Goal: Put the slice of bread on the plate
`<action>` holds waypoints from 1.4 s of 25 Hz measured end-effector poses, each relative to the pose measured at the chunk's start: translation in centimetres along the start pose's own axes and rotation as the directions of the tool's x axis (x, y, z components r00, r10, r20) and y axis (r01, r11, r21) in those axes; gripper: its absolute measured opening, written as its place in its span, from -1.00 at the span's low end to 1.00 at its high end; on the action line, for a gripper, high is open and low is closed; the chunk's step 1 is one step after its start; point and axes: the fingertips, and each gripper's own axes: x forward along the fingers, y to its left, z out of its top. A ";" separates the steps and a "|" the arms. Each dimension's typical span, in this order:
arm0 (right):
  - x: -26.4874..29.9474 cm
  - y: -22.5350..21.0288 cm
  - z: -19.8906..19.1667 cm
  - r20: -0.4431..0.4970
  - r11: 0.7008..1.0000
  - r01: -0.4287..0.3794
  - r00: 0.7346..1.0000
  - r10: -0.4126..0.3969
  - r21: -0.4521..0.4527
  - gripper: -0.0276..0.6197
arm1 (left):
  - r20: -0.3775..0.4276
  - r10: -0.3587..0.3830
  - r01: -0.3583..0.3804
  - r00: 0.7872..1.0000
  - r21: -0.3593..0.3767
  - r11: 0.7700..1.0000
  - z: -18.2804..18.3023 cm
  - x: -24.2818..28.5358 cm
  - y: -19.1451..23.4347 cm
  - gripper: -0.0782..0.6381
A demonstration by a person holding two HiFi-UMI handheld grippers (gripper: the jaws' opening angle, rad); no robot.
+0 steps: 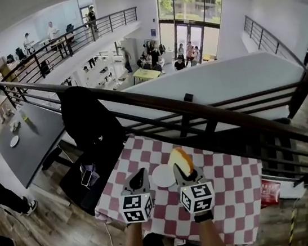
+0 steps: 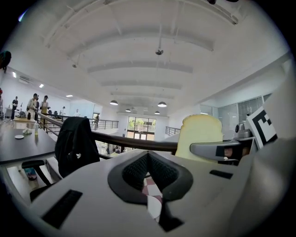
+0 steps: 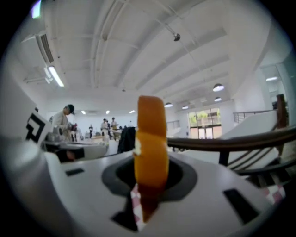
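Observation:
A table with a red-and-white checked cloth [image 1: 232, 194] carries a round white plate [image 1: 163, 176]. My right gripper [image 1: 179, 168] is shut on the slice of bread [image 1: 179, 157] and holds it upright on edge, just right of the plate. In the right gripper view the slice [image 3: 150, 148] stands edge-on between the jaws of that gripper [image 3: 149, 178]. My left gripper [image 1: 139, 174] hangs at the plate's left rim, shut and holding nothing. In the left gripper view its pads [image 2: 134, 171] meet at the tip of the gripper [image 2: 148, 155], and the bread [image 2: 200, 134] shows to the right.
A black railing [image 1: 197, 108] runs behind the table's far edge, with an open drop to a lower floor beyond. A black jacket [image 1: 88, 120] hangs at the table's left corner. A red packet [image 1: 271, 193] lies at the right edge. A grey table [image 1: 31, 142] stands further left.

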 end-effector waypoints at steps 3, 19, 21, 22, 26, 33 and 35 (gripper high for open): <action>2.0 -0.7 -2.2 -0.067 0.999 0.017 0.998 -0.015 0.028 -0.62 | -0.056 -0.019 0.018 0.998 -0.004 1.000 -2.0 1.9 0.5 -0.73; 6.2 -0.3 -17.4 -0.519 0.995 0.095 0.851 -0.085 -0.007 -0.62 | -0.199 -0.160 0.154 0.967 -0.047 0.987 -10.4 6.5 2.1 -0.73; 6.8 -0.5 -18.6 -0.547 0.994 0.113 0.832 -0.092 0.004 -0.62 | -0.213 -0.181 0.172 0.960 -0.059 0.983 -11.2 7.1 2.2 -0.73; 7.0 -0.7 -19.3 -0.563 0.992 0.124 0.820 -0.100 0.005 -0.62 | -0.222 -0.191 0.181 0.956 -0.064 0.981 -11.7 7.4 2.2 -0.73; 7.7 -1.2 -22.4 -0.627 0.982 0.179 0.772 -0.102 0.062 -0.62 | -0.267 -0.221 0.207 0.938 -0.079 0.975 -13.7 8.3 2.4 -0.73; 9.0 -0.2 -27.2 -0.698 0.916 0.251 0.715 0.041 0.312 -0.62 | -0.347 -0.236 0.209 0.908 -0.113 0.971 -17.1 9.5 3.8 -0.73; 9.3 0.3 -28.0 -0.710 0.915 0.246 0.702 0.059 0.320 -0.62 | -0.360 -0.244 0.214 0.900 -0.120 0.969 -17.9 9.5 4.0 -0.73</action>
